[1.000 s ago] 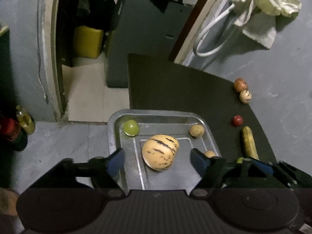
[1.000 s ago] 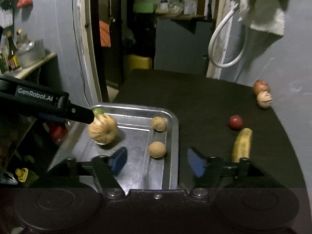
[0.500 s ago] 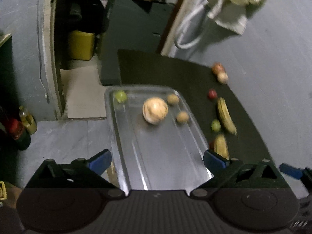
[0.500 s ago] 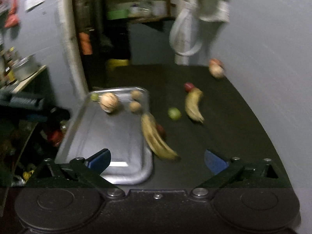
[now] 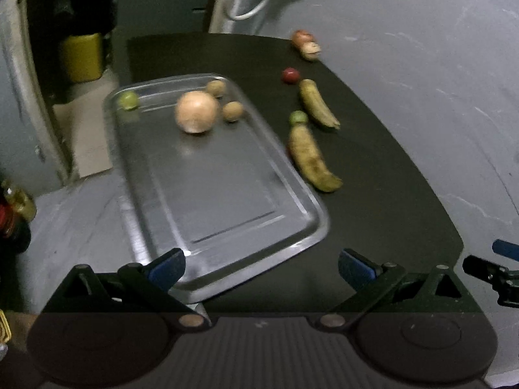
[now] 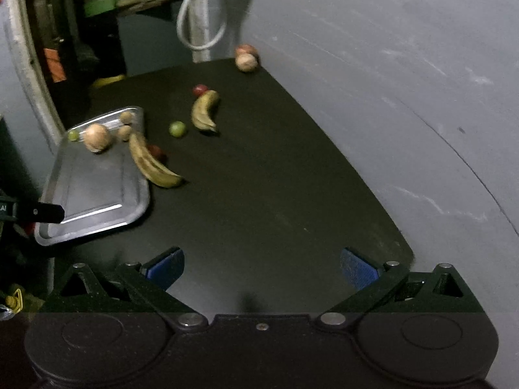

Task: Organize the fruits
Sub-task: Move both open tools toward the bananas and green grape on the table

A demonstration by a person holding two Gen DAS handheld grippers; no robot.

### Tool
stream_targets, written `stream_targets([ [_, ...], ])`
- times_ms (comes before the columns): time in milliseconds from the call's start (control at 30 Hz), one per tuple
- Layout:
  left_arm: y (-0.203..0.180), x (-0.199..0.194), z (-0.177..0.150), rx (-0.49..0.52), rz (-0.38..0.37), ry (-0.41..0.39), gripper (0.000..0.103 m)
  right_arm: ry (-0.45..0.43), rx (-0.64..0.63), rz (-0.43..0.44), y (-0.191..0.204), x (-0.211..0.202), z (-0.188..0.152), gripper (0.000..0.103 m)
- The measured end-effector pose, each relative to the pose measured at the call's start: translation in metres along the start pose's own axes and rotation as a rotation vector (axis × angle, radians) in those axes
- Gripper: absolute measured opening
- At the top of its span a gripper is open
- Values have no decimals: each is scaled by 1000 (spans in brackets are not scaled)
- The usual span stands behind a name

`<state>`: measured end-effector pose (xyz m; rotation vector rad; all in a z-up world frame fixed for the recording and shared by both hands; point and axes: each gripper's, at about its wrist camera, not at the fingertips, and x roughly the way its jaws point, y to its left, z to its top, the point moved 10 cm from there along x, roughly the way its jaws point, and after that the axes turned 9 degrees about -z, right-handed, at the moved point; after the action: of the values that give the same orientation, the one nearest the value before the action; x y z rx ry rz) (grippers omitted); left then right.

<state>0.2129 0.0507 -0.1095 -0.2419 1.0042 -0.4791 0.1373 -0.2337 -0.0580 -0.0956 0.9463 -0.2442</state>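
A metal tray (image 5: 227, 201) (image 6: 94, 191) lies at the left of the dark table. At its far end sit a striped melon (image 5: 196, 111) (image 6: 96, 137), two small brown fruits (image 5: 232, 110) and a green fruit (image 5: 128, 100). Beside the tray on the table lie two bananas (image 5: 313, 159) (image 6: 204, 110), a green fruit (image 6: 177, 128) and a red fruit (image 5: 290, 75). Two more round fruits (image 6: 246, 58) rest at the far edge. My left gripper (image 5: 261, 267) hangs open over the tray's near end. My right gripper (image 6: 262, 267) is open above bare table, holding nothing.
A grey wall (image 6: 389, 81) curves along the table's right side. A white hose loop (image 6: 201, 26) and a cloth hang at the back. A yellow container (image 5: 81, 55) stands on the floor beyond the tray. Bottles (image 5: 14, 207) stand low at the left.
Both grippers opened wide and pulled back from the tray's far end. The melon, which was between the left fingers, now lies free on the tray. More of the table and both bananas came into view.
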Motion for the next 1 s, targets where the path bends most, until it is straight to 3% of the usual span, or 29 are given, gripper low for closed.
stream_targets([
  [300, -33, 18, 7, 51, -22, 12, 102, 10, -37, -21, -19, -1, 5, 102],
  [500, -40, 29, 12, 22, -15, 16, 102, 16, -85, 1, -25, 11, 17, 102],
  [1000, -36, 27, 25, -55, 126, 26, 102, 23, -152, 198, 0, 64, 51, 102],
])
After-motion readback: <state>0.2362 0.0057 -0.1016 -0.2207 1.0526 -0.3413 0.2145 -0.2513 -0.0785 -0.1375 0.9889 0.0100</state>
